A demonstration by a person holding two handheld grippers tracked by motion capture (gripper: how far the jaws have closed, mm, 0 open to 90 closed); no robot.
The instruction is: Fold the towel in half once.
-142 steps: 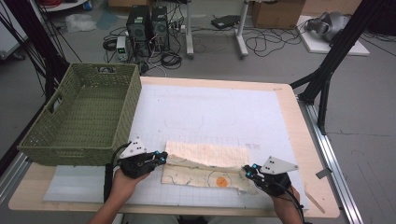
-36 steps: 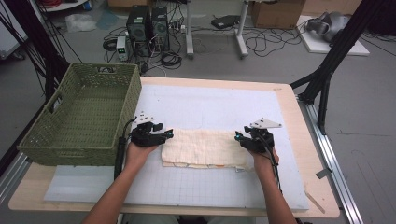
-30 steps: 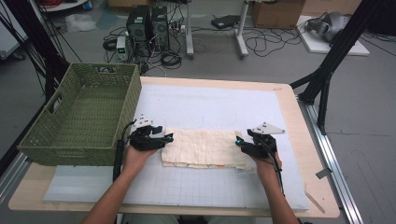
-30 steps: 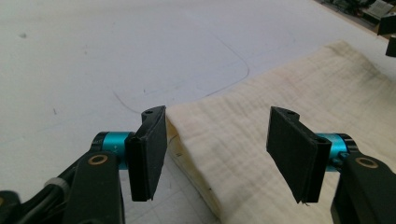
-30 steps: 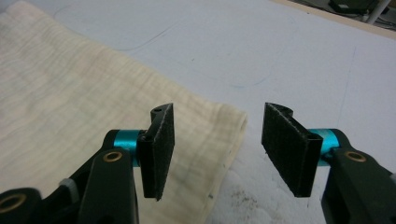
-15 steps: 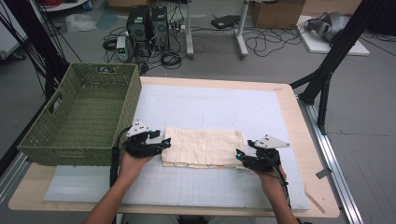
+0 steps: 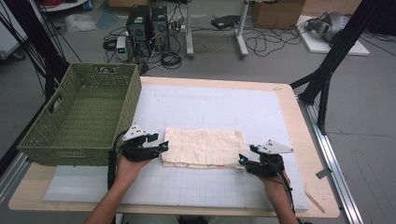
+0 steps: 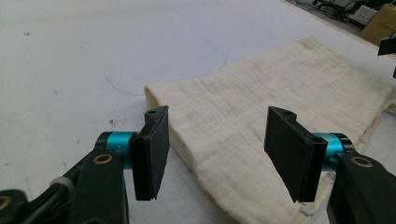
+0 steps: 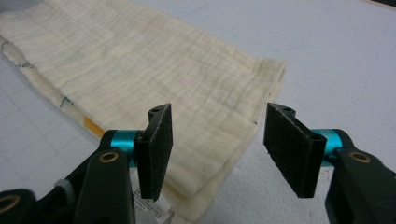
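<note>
Mid-mat, the folded cream cloth (image 7: 203, 147) lies flat, with the left gripper (image 7: 160, 148) at its left end and the right gripper (image 7: 242, 160) at its near-right corner, both spread, pinching nothing. Left of them stands the green wicker basket (image 7: 79, 116), nothing blocking either end.

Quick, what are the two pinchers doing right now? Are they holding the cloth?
Left gripper: open, holding nothing, at one end of the folded cloth; its jaws just closed a little.
Right gripper: open, holding nothing, at the cloth's other end; also just closed a little.
</note>
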